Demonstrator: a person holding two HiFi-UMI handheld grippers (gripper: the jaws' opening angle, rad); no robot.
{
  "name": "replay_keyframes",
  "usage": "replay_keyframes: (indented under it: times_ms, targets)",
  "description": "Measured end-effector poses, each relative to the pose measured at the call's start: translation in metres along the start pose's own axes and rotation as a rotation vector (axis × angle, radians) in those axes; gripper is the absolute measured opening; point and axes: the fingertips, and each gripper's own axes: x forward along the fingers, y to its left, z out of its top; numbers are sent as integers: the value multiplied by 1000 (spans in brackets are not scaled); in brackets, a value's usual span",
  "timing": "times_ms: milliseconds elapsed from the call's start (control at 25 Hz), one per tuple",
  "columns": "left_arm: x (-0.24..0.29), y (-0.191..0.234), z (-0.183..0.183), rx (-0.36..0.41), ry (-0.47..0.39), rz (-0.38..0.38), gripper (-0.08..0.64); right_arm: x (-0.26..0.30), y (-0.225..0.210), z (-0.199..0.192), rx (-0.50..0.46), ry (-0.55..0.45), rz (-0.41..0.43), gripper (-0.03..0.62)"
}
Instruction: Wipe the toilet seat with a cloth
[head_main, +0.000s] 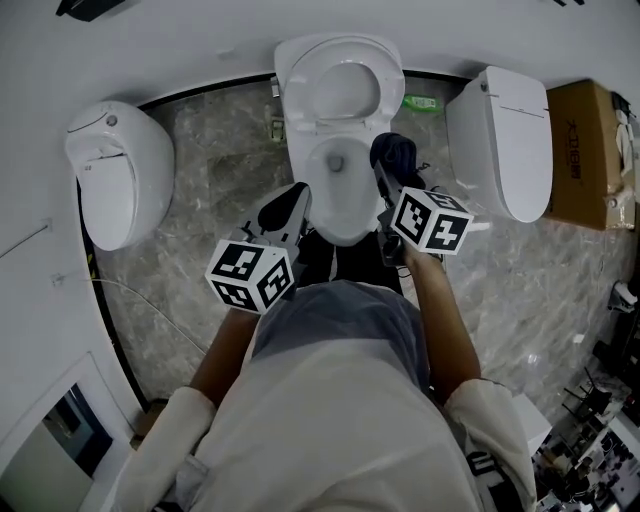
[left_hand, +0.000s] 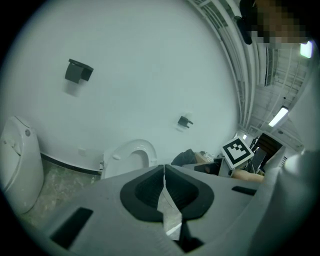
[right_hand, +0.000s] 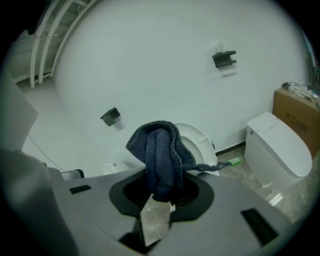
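The white toilet (head_main: 340, 200) stands in the middle of the head view, its lid and seat (head_main: 340, 88) tipped up against the wall. My right gripper (head_main: 384, 172) hangs over the bowl's right rim, shut on a bunched dark blue cloth (head_main: 396, 153). In the right gripper view the cloth (right_hand: 160, 152) bulges up out of the gripper (right_hand: 161, 192), in front of the raised seat (right_hand: 200, 142). My left gripper (head_main: 298, 198) is at the bowl's left rim. In its own view that gripper (left_hand: 164, 172) is shut on nothing, with the raised seat (left_hand: 131, 155) beyond.
A second toilet (head_main: 115, 185) stands to the left and a third toilet (head_main: 505, 140) to the right, with a cardboard box (head_main: 585, 150) beyond it. A small green object (head_main: 422, 102) lies on the marble floor by the wall. The person's torso fills the lower head view.
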Motion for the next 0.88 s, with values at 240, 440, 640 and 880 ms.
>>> replay_keyframes:
  times_ms: [240,440,640,880]
  targets:
    - [2,13,1,-25,11,16,9,40,-23,18,6,2,9,72]
    - [15,17,-6,-36,41,24,9,76,-50,31,-14,11,-10,74]
    - [29,19,-2,-40,48,41,9,116,-84,43,65,29,-37,74]
    - [43,22,-2,-77,58,82,9,159,-123,54,178,53,-86,74]
